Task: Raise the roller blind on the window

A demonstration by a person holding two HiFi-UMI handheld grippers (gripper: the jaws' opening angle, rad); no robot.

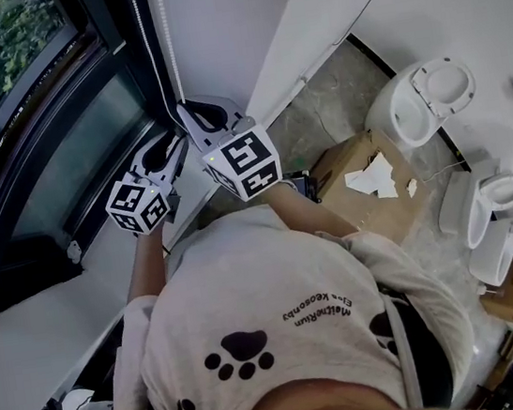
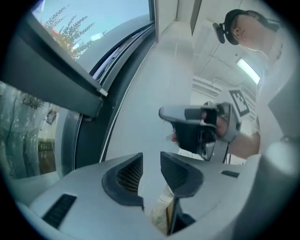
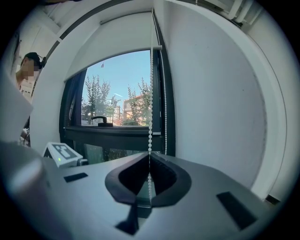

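Observation:
The white bead chain (image 3: pixel 151 93) of the roller blind hangs beside the dark window frame (image 3: pixel 166 103), with a second strand (image 3: pixel 164 89) just to its right. My right gripper (image 3: pixel 149 161) is shut on the near strand, which passes between its pads. In the head view the right gripper (image 1: pixel 184 108) sits at the chain (image 1: pixel 156 52), and my left gripper (image 1: pixel 174 146) is just below and to its left. The left gripper (image 2: pixel 151 157) stands open with nothing between its jaws. The white blind (image 3: pixel 117 42) covers the window's upper part.
A white wall (image 1: pixel 222 24) runs right of the chain. Low on the window a black handle (image 3: pixel 98 119) sticks out. On the floor to the right stand white toilets (image 1: pixel 426 100) and an open cardboard box (image 1: pixel 367 184). The person's body fills the head view's lower half.

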